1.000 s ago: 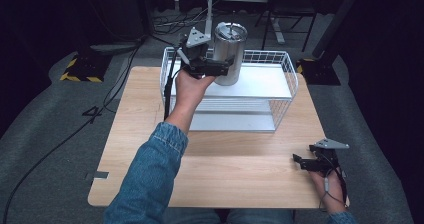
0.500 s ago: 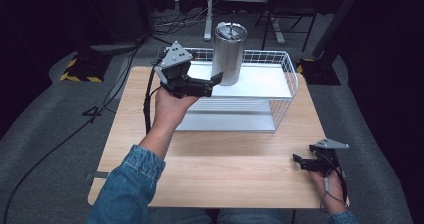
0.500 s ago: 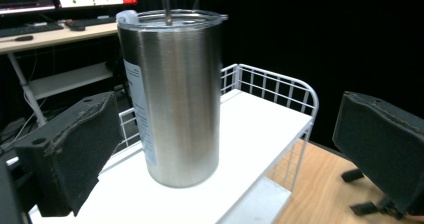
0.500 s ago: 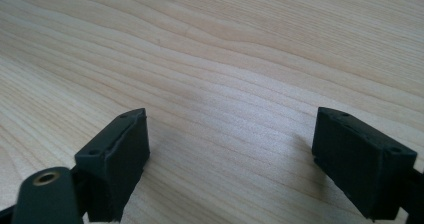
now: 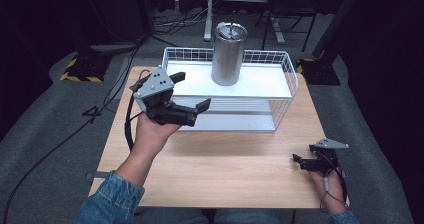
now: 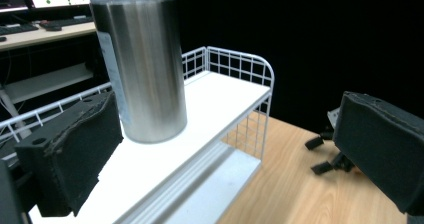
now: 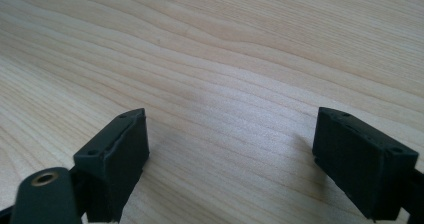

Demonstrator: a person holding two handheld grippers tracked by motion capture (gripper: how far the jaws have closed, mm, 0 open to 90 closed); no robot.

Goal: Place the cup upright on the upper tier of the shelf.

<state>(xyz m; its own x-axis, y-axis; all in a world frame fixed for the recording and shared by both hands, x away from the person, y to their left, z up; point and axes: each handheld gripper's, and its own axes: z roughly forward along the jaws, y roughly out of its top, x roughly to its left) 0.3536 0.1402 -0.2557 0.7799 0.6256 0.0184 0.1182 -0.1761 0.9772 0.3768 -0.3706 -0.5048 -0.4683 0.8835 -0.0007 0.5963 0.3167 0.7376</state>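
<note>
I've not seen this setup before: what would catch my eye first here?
The tall steel tumbler stands upright on the top shelf of a white wire rack at the far side of the wooden table. The left tongs are held open above the table, beside the rack's left end, apart from the tumbler. The right tongs rest open near the table's right front corner.

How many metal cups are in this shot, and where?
1. The steel cup stands upright on the top shelf of the white wire rack, apart from the open left gripper. The shelf below looks bare, though partly hidden.
</note>
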